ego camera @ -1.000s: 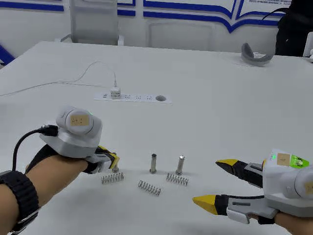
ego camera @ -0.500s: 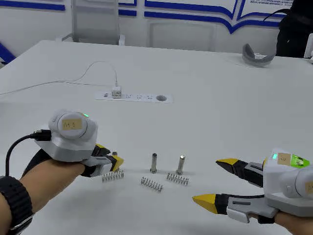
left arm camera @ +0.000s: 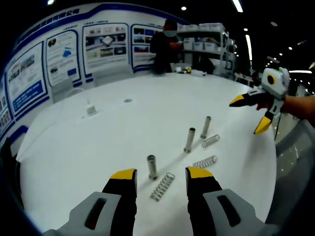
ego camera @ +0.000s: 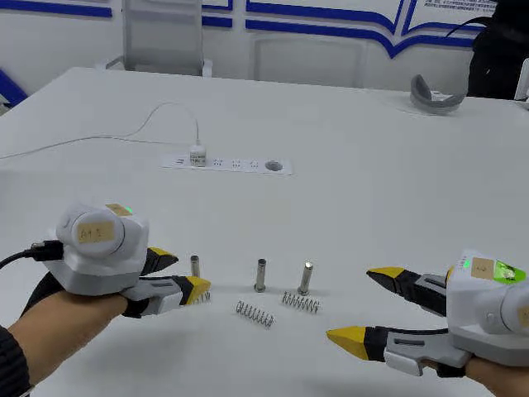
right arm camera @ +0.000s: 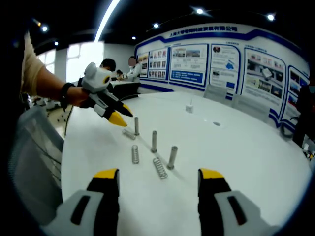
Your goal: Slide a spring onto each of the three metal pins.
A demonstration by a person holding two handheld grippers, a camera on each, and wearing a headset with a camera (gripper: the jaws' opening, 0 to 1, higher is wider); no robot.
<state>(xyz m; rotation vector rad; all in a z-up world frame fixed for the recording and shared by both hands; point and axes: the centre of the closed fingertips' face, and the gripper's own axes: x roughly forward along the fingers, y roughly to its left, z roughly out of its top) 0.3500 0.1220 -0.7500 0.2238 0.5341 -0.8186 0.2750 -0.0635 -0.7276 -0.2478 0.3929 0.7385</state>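
White table (ego camera: 372, 182) before a poster-lined wall (right arm camera: 221, 64), ceiling lights (right arm camera: 109, 17) overhead.

Three metal pins (ego camera: 260, 275) stand upright in a row, bare, three coiled springs (ego camera: 254, 313) lying flat beside them.

No legible text. Tan sticker (ego camera: 93, 234) on left gripper (ego camera: 183, 273): writing blurred. Wall posters (right arm camera: 187, 64): print too small.

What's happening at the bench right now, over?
Left gripper open, nearest spring and pin just ahead of its jaws. Right gripper open, held off to the side. All springs flat on table, pins bare. Nothing blocking.
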